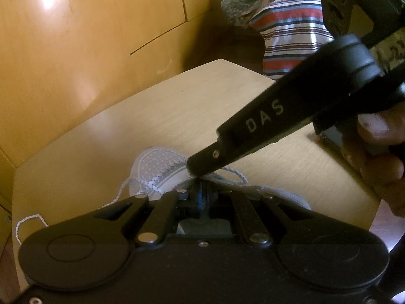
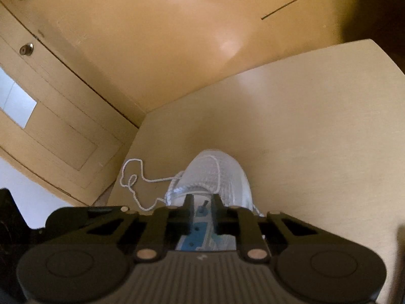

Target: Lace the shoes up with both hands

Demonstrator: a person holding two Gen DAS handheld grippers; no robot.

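Shoe (image 1: 162, 167), white mesh, lay on the table (image 1: 76, 152) toe away from both cameras, its lace (image 1: 27, 221) trailing loose to the left. Left gripper (image 1: 200, 192) sat low over the tongue; whether it pinched anything I could not tell. Right gripper (image 1: 195, 171), crossing in from the right, looked closed at the eyelets, probably on a lace strand. Only the right wrist view showed the blue tongue (image 2: 200, 228) between parted-looking fingers (image 2: 188, 202), so its state stayed uncertain.
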